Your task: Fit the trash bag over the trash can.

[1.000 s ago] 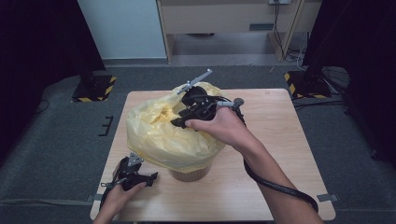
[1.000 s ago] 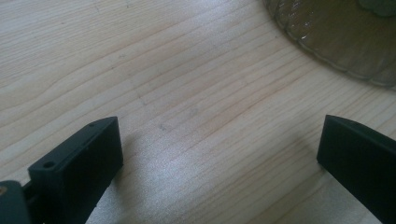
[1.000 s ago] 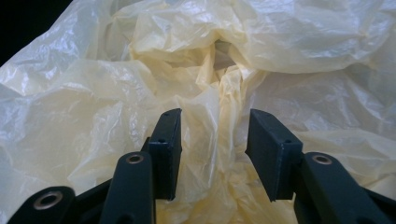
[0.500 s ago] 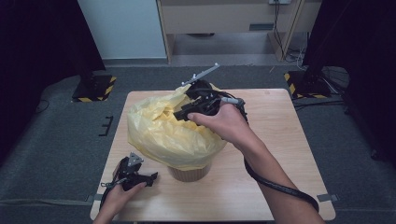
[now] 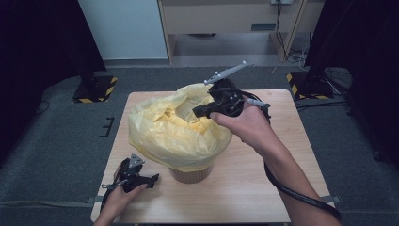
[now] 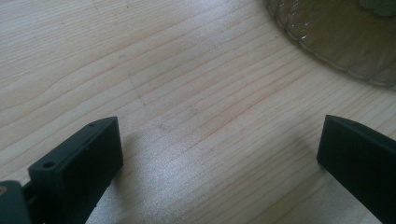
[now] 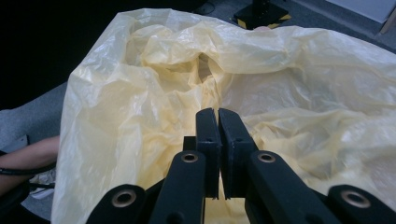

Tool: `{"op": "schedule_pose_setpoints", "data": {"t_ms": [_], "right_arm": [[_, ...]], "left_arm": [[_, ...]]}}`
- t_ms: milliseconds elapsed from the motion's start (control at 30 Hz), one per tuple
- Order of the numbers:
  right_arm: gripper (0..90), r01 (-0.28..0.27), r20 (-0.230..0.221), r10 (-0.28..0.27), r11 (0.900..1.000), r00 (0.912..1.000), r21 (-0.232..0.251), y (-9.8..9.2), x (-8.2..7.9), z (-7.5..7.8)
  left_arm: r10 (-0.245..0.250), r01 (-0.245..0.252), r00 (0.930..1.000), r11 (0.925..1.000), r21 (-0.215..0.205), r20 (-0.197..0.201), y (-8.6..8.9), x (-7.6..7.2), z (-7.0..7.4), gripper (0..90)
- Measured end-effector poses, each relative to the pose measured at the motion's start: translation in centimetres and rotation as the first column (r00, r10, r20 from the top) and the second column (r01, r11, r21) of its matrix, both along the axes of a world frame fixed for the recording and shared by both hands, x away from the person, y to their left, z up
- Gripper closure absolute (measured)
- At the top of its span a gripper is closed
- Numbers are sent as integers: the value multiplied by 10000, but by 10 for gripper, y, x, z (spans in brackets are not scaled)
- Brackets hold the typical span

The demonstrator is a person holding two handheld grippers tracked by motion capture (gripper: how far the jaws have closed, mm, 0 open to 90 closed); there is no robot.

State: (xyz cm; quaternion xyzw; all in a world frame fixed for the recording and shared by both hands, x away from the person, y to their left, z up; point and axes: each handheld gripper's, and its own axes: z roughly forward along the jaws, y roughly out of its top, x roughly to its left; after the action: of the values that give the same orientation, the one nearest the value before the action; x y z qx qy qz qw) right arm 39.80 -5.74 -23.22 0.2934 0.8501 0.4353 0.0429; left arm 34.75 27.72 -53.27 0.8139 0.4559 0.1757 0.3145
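Your right gripper [image 5: 197, 113] has just been closing on the rim of the yellow bag [image 5: 174, 132] draped over the bin [image 5: 190, 175] mid-table; next, I judge, pull it outward; the left gripper [image 5: 151, 179], jaws apart, rests near-left

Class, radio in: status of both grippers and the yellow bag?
Right gripper fingers just closed on the yellow bag rim. Left gripper open, resting on table. Bag drapes basket. Nothing blocking.
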Motion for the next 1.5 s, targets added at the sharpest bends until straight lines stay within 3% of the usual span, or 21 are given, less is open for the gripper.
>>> {"op": "schedule_pose_setpoints", "data": {"t_ms": [367,800,1200,1500], "right_arm": [[900,-8,138,6,9999,9999,142,-35,-20,-3],[900,233,-69,-231,9987,9997,443,-62,-23,-15],[900,644,-297,-622,9947,9976,807,-94,-23,-38],[900,1253,-791,-1192,9891,9897,778,-118,-17,-66]], "left_arm": [[13,-13,10000,10000,-8,26,0,0,0,0],[25,-25,10000,10000,-2,29,0,0,0,0],[28,-27,10000,10000,-25,17,0,0,0,0],[25,-25,10000,10000,-29,27,0,0,0,0]]}}
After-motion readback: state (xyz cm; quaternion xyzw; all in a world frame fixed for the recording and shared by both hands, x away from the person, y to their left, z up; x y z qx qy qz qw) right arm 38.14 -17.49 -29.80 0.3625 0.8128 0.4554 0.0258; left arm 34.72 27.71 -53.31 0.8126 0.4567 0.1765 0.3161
